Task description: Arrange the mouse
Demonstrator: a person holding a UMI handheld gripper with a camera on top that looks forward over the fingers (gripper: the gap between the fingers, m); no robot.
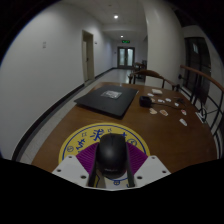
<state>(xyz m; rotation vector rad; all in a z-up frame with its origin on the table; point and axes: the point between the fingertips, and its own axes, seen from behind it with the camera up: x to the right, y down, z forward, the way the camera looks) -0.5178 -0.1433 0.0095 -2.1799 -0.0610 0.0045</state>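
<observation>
A dark mouse [112, 155] sits between the jaws of the gripper [112, 172], its long axis running straight ahead along the fingers; which end is its front cannot be told. The purple pads [88, 160] flank it closely, but whether they press on it cannot be told. It lies over a round yellow-rimmed mat [103, 137] on the wooden tabletop [150, 128]. Beyond lies a dark flat case [112, 98], with small scattered items [165, 108] beside it
</observation>
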